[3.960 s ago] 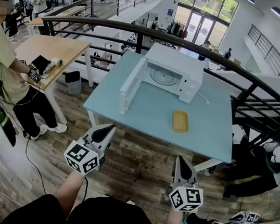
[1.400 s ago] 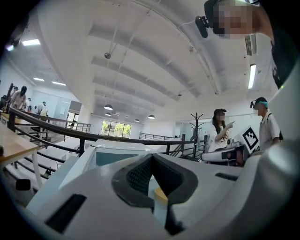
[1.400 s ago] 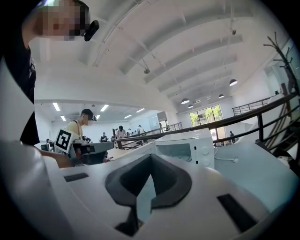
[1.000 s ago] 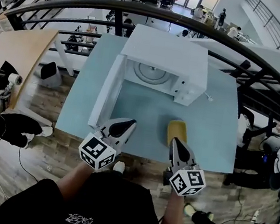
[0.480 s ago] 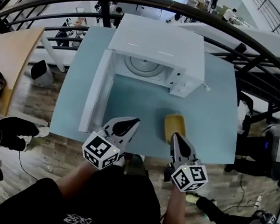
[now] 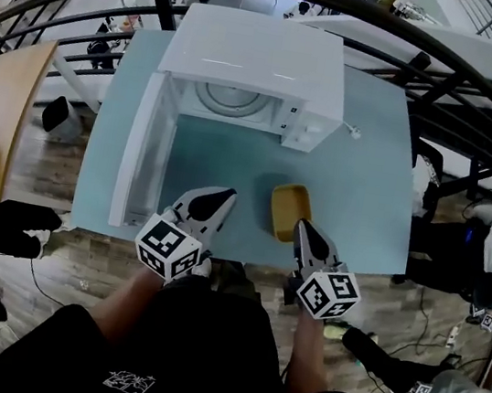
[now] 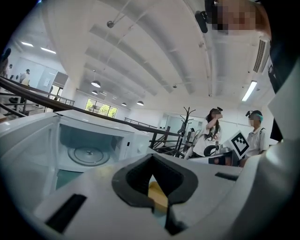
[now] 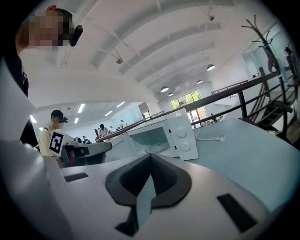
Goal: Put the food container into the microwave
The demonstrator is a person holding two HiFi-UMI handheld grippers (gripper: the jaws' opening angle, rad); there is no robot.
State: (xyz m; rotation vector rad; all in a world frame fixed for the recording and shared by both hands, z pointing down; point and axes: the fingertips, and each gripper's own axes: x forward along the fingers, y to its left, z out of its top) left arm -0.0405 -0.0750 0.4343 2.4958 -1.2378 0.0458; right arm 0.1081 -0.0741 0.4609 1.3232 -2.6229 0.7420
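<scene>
Head view: left gripper [image 6: 216, 200] and right gripper [image 6: 302, 228] closed, empty; right should open, straddling food container [image 6: 288, 209] rim before microwave [image 6: 255, 54].

At the back of the table [image 6: 367, 192]: microwave [image 6: 255, 54], door [image 6: 145, 161] swung out leftward. Before it, rightward: container [image 6: 290, 212], just past the right gripper [image 6: 301, 229].

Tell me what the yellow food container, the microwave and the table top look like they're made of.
Food container: probably plastic, matte yellow, one even colour with soft rounded corners.
Microwave: casing looks like white painted or enamelled metal, slightly glossy, with a faint sheen on its top.
Table top: smooth, flat, pale blue surface, likely laminate or painted board; the look leaves that open.
</scene>
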